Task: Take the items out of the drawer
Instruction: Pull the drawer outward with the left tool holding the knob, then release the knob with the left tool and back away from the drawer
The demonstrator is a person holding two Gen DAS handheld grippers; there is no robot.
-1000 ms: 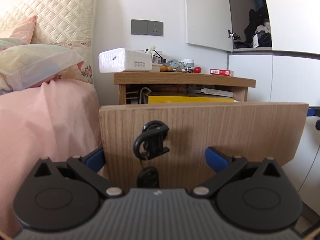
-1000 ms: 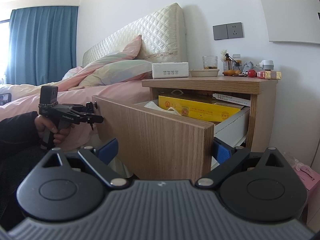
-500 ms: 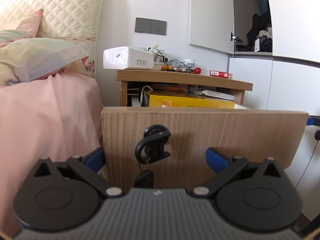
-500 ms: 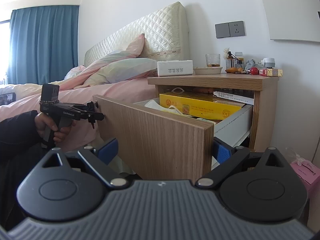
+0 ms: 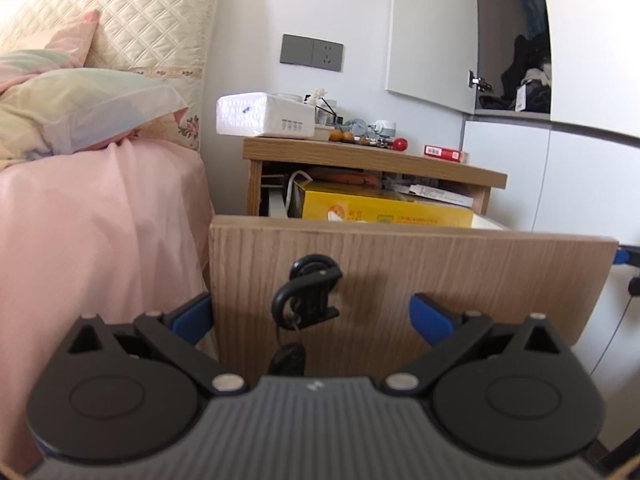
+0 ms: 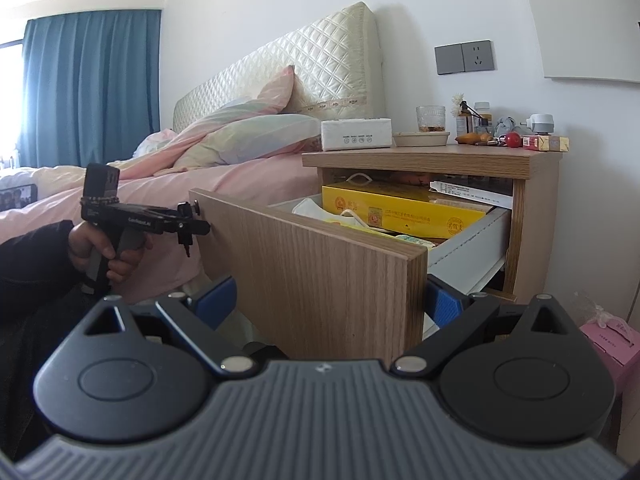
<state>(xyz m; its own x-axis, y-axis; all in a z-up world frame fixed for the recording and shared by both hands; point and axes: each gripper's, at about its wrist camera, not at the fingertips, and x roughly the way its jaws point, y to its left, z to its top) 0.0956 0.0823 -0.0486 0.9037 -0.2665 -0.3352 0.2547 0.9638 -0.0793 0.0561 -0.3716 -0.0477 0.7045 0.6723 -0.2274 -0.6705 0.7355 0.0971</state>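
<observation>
Pink-sheeted bed (image 6: 224, 184) takes up the left side, light wood nightstand (image 6: 440, 159) right next to it. Its wood-fronted drawer (image 6: 320, 264) is pulled way out, and a long yellow cardboard box (image 6: 404, 212) lies inside on top of papers, so the stuff's all sitting in there. Black lock with a dangling key (image 5: 306, 298) sits on the drawer front. Left gripper (image 5: 312, 316) and right gripper (image 6: 332, 300) both have blue fingers spread wide, gripping nothing.

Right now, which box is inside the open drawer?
The long yellow box. It lies in the pulled-out drawer, while the white box and the small red box sit on top of the nightstand.
</observation>
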